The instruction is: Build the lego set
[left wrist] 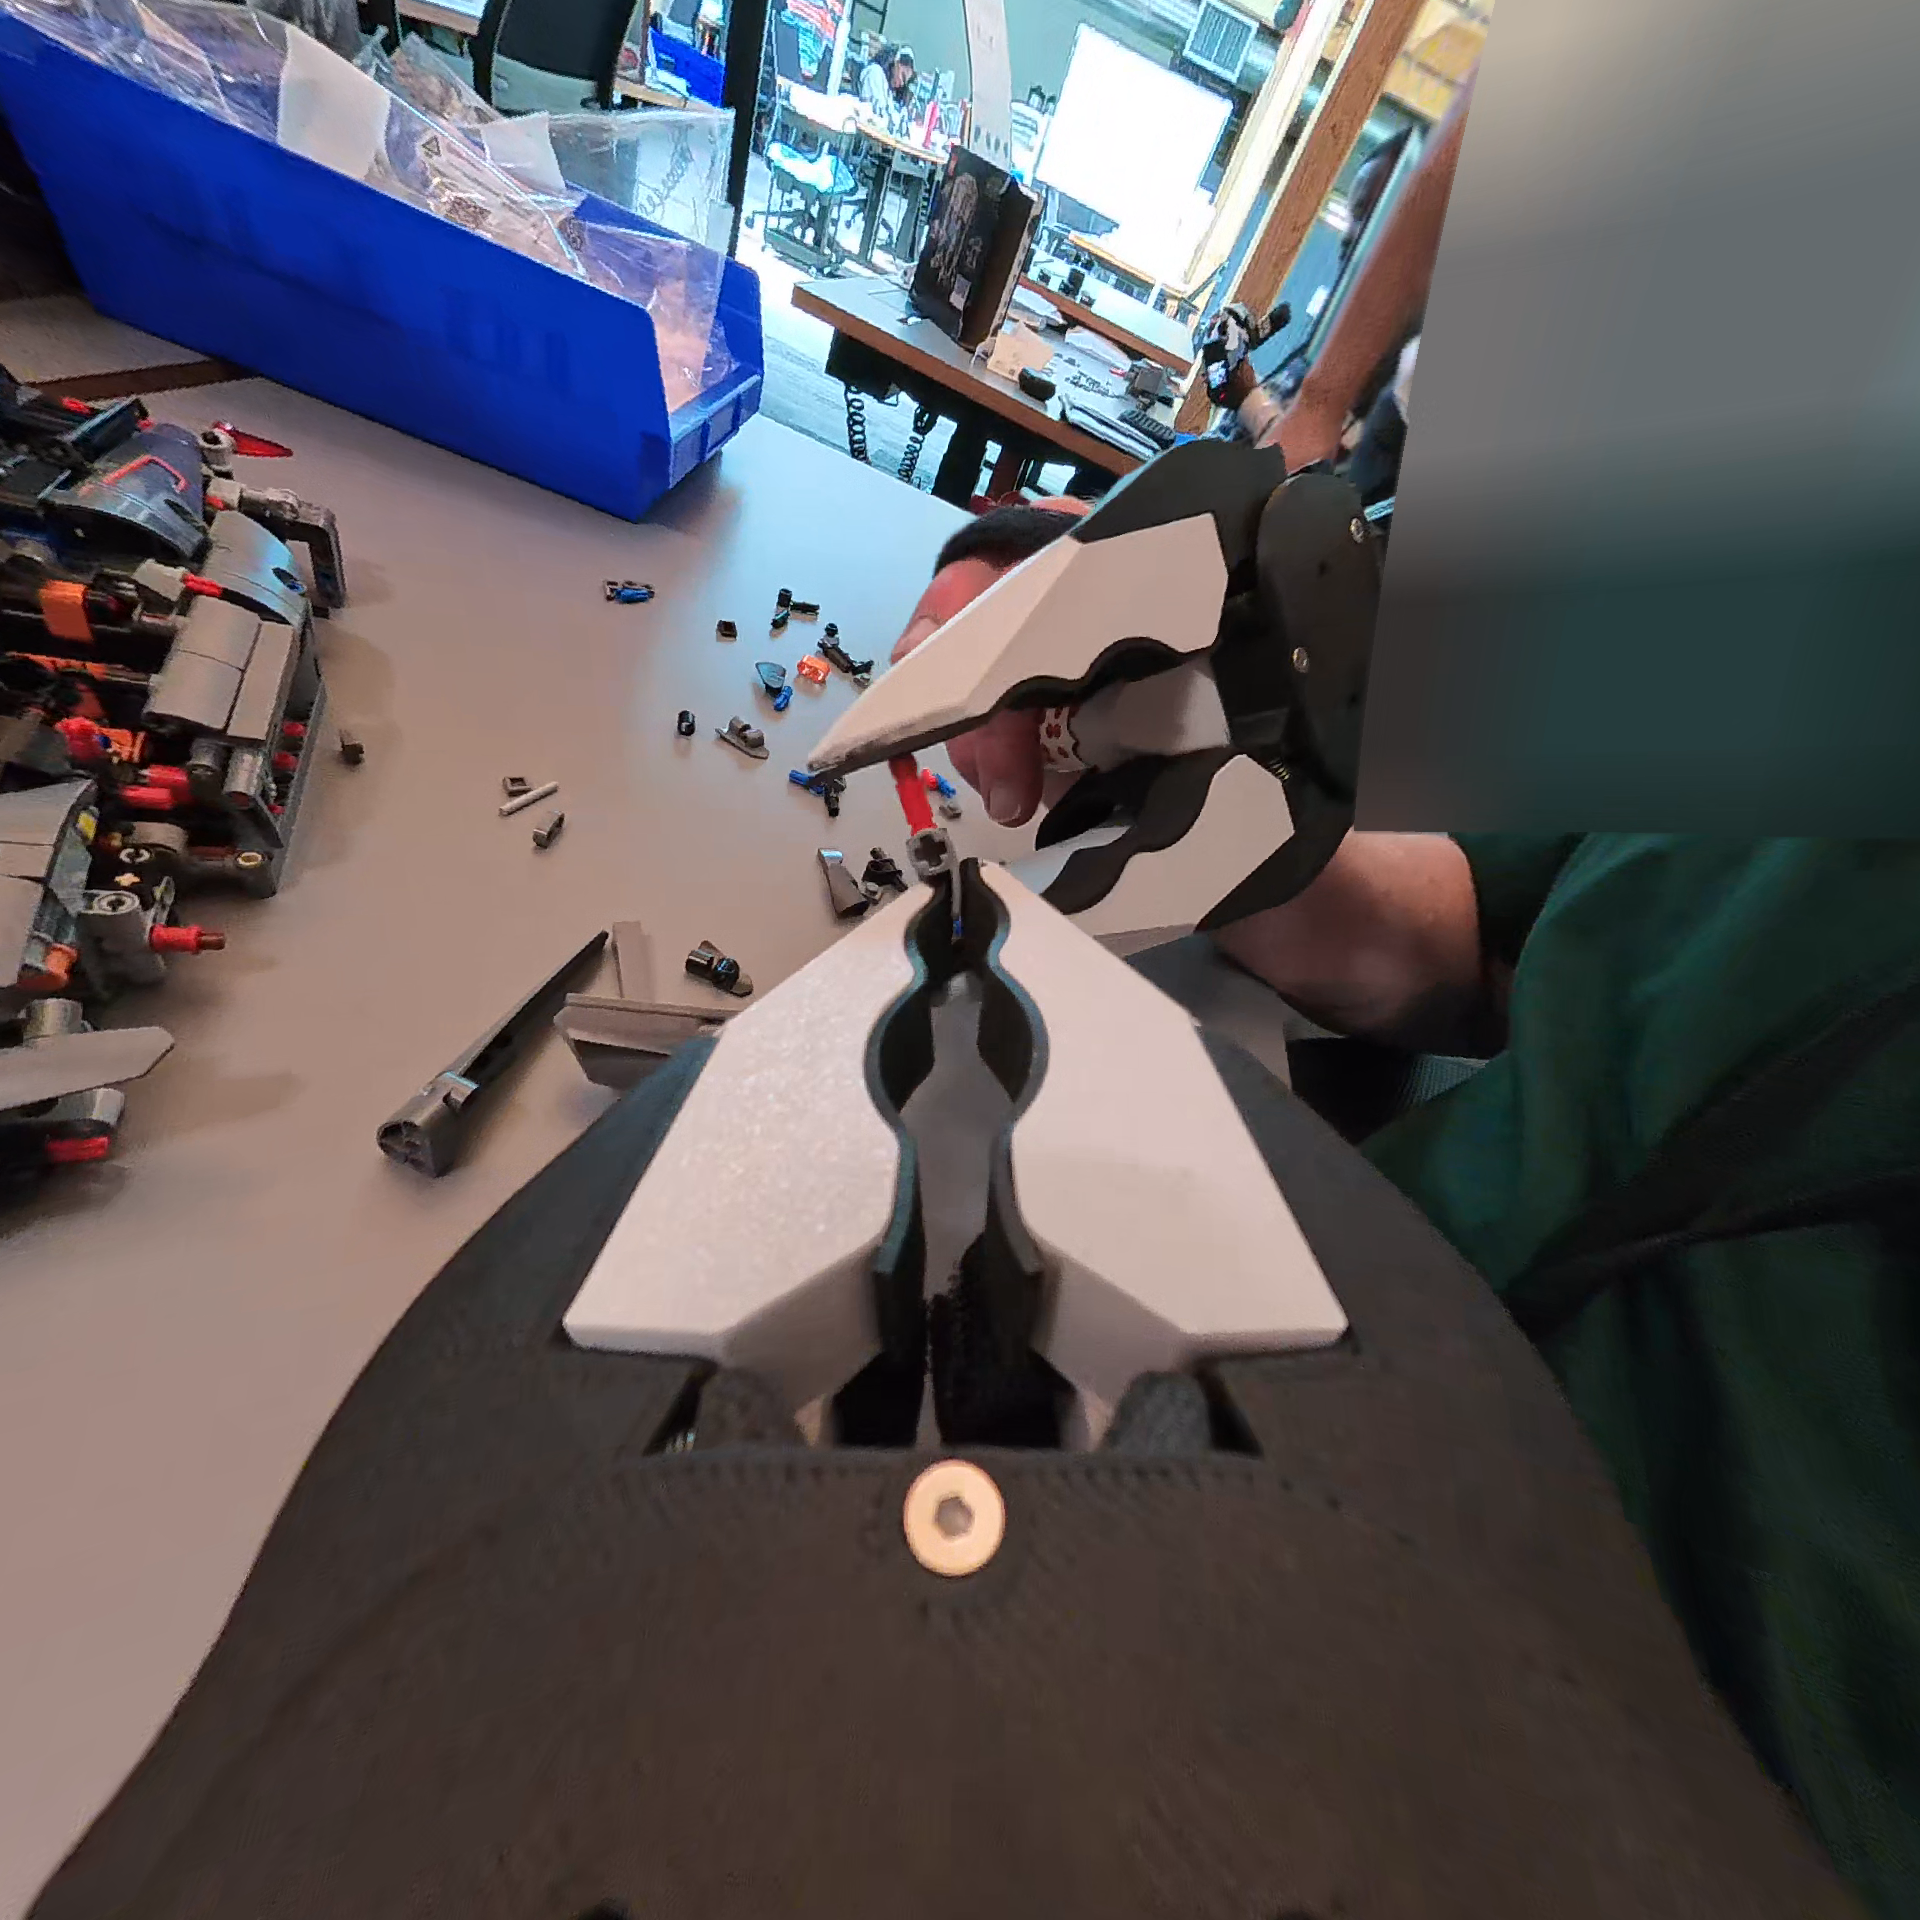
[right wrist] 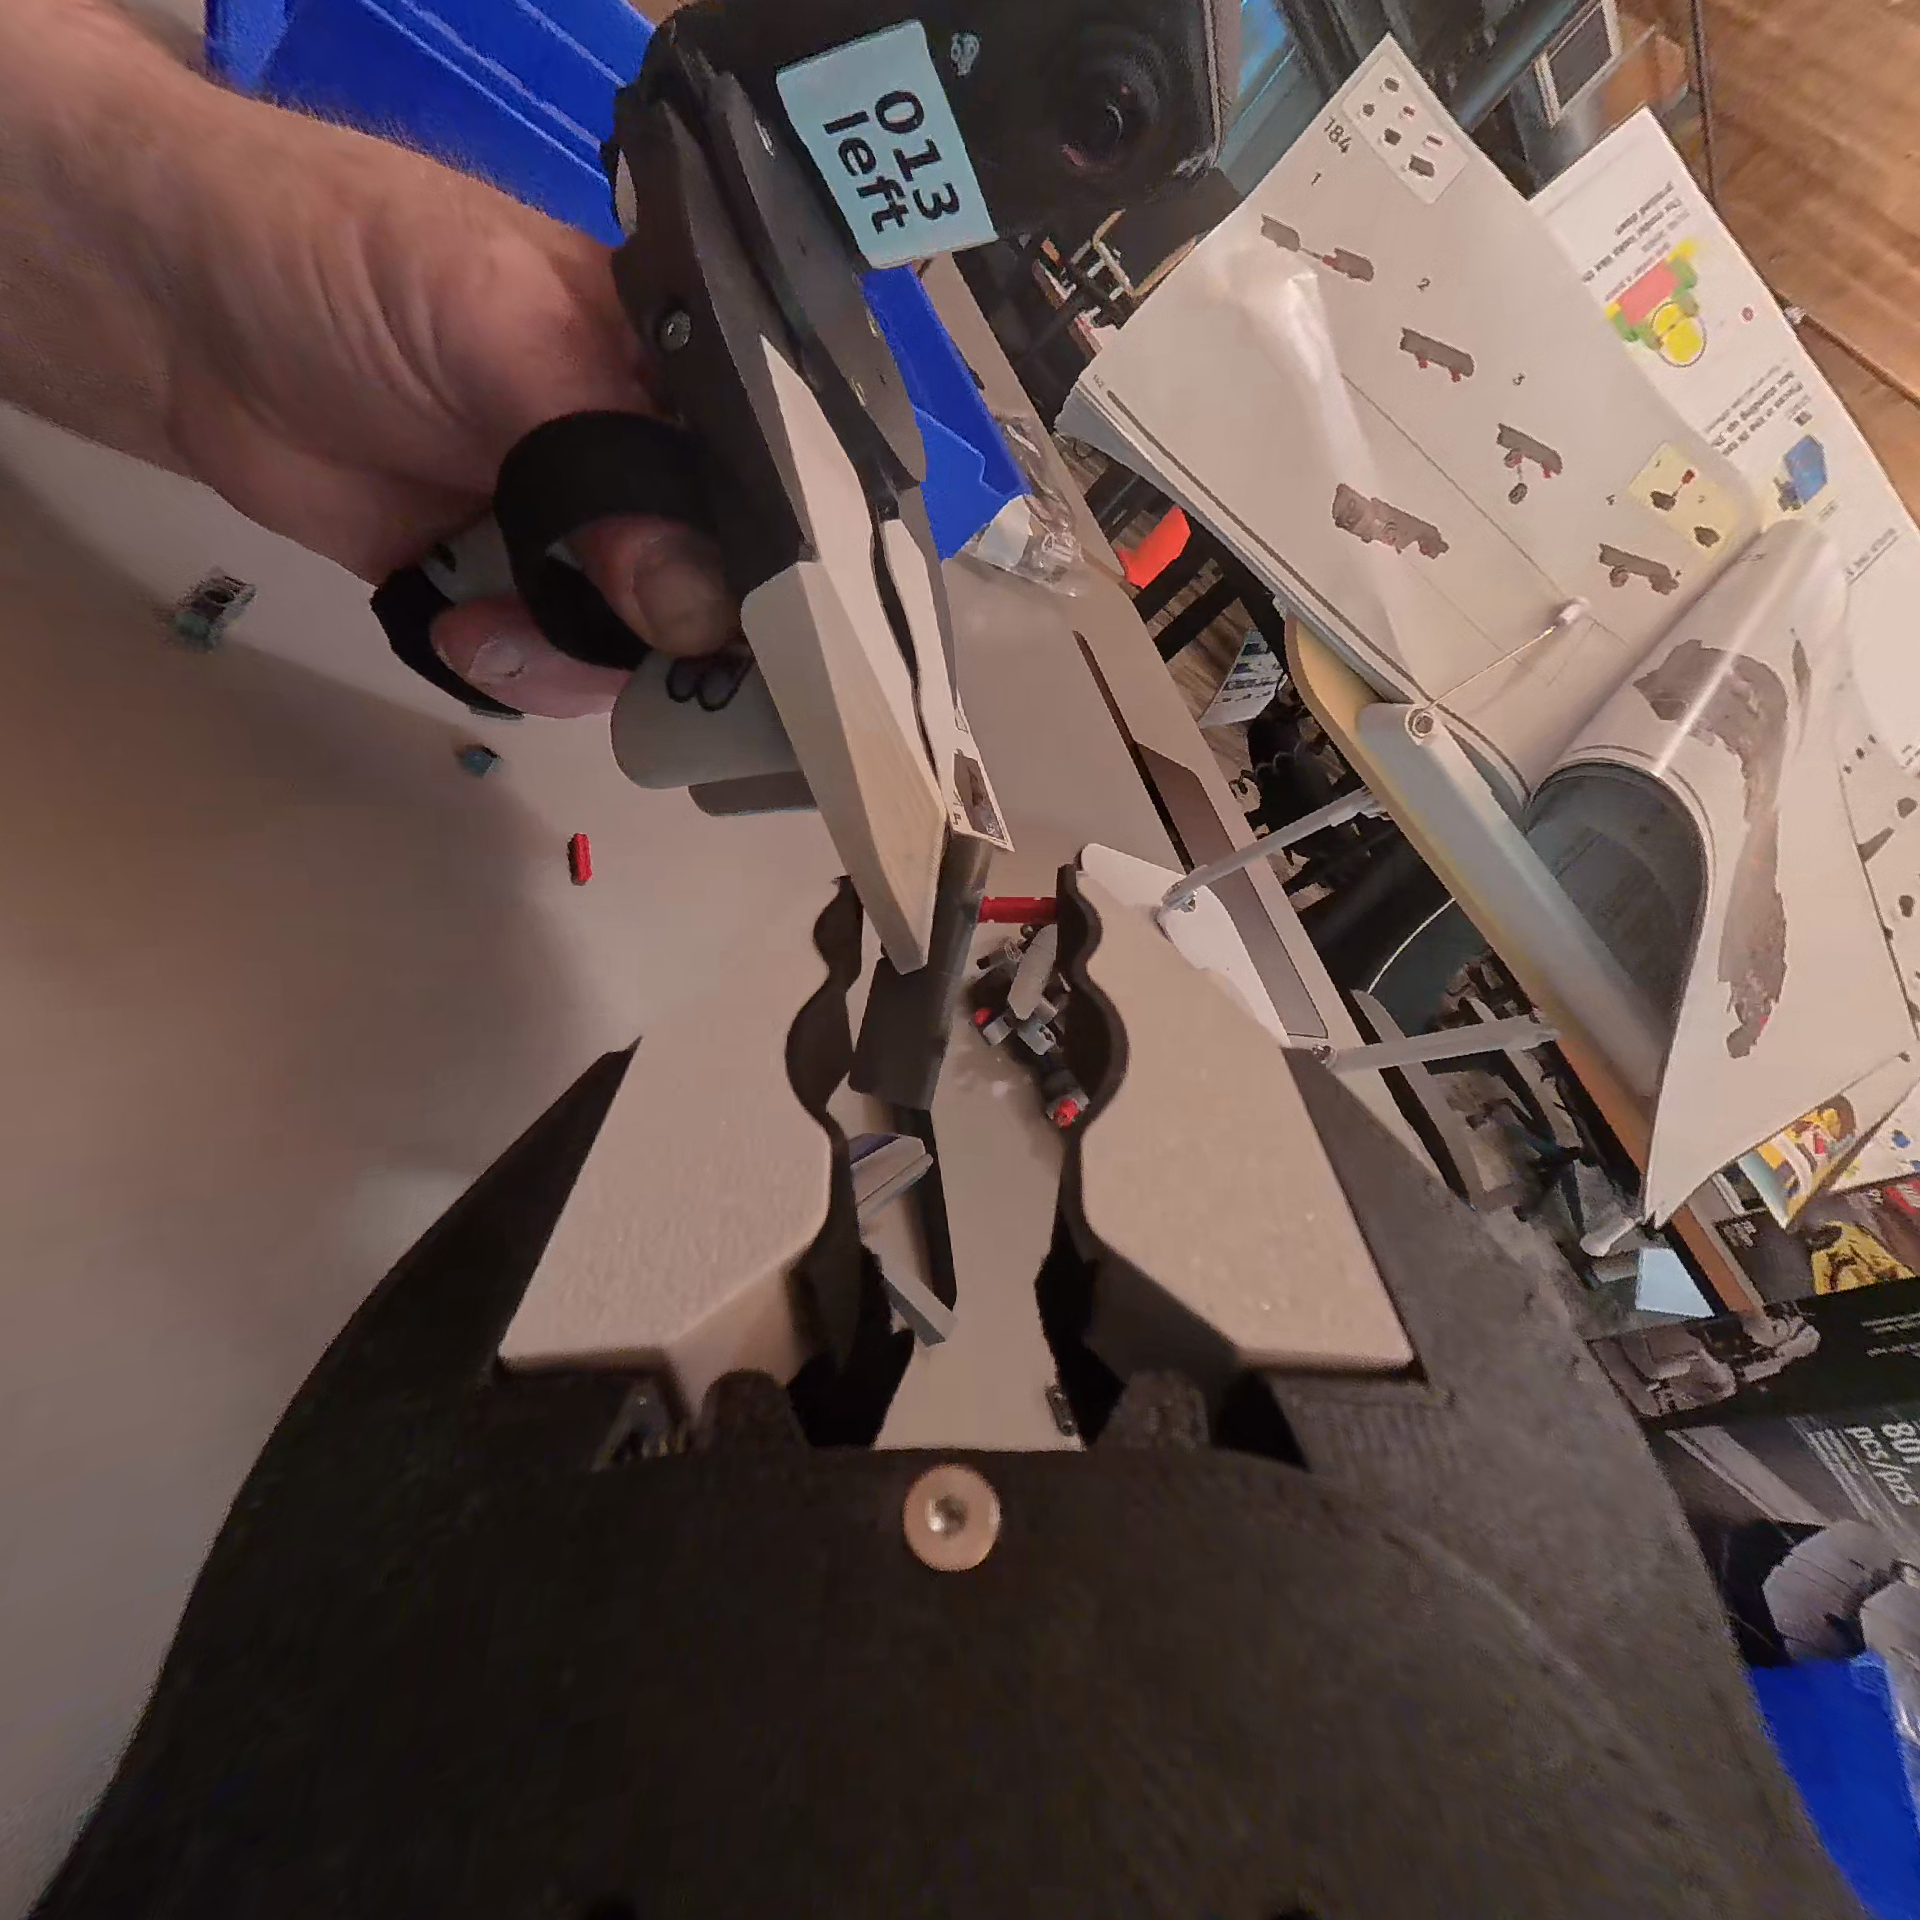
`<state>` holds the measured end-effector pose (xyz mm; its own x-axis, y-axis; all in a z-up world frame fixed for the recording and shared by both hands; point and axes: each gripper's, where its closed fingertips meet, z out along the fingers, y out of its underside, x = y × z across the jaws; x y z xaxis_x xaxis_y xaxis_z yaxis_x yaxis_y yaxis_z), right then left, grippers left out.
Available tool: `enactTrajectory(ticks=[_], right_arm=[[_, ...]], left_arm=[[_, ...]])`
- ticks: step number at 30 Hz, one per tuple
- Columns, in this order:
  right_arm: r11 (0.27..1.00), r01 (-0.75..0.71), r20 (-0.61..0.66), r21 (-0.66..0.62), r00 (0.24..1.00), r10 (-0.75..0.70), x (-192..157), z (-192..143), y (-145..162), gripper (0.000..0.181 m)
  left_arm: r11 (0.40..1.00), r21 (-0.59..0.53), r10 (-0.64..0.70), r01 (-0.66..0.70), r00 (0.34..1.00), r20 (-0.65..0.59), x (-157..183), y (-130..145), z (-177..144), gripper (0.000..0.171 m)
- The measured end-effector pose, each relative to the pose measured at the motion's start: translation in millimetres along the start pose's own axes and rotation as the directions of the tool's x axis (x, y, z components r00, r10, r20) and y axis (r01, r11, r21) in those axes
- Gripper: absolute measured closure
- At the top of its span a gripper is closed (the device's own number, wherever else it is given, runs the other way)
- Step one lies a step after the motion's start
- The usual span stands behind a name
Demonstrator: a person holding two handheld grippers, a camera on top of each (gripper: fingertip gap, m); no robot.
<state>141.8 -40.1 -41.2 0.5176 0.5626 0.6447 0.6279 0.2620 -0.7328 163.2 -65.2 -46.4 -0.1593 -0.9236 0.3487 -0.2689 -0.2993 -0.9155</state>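
Note:
My left gripper [left wrist: 951, 878] is shut on a small grey connector [left wrist: 928, 854] at its tips. A red axle [left wrist: 907, 792] sticks out of the connector, up and to the left. My right gripper [right wrist: 956, 885] is open, and its jaws straddle the left gripper's tips [right wrist: 930, 935] and the red axle [right wrist: 1003, 909]. The axle's free end touches the right gripper's right finger [right wrist: 1081, 935]. In the left wrist view the right gripper's upper finger [left wrist: 1039, 634] reaches in from the right, and its tip meets the axle's end. Both grippers are held above the table.
A partly built dark vehicle model [left wrist: 156, 675] lies at the left of the grey table [left wrist: 468, 1299]. Loose small parts [left wrist: 790, 665] and a long dark beam [left wrist: 499, 1049] lie around it. A blue bin [left wrist: 416, 260] with plastic bags stands behind. An open instruction booklet [right wrist: 1455, 416] rests on a stand at right. My left and right fingertips are right by each other. From either gripper's tips it is about 20 cm to the partly built dark vehicle model [left wrist: 156, 675].

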Motion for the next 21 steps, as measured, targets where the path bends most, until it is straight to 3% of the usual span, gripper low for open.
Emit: enactTrajectory(ticks=[12, 21], right_arm=[[0.999, -0.037, 0.015, -0.009, 0.999, 0.038, 0.7, -1.8, 0.6, 0.149], [0.998, -0.053, 0.031, -0.028, 0.998, 0.054, -0.7, -2.3, 2.2, 0.151]], left_arm=[[0.995, 0.057, -0.076, 0.078, 0.996, -0.036, 2.4, -3.3, 0.1, 0.171], [0.997, 0.033, -0.068, 0.069, 0.997, -0.019, 2.8, -2.8, 0.6, 0.171]])
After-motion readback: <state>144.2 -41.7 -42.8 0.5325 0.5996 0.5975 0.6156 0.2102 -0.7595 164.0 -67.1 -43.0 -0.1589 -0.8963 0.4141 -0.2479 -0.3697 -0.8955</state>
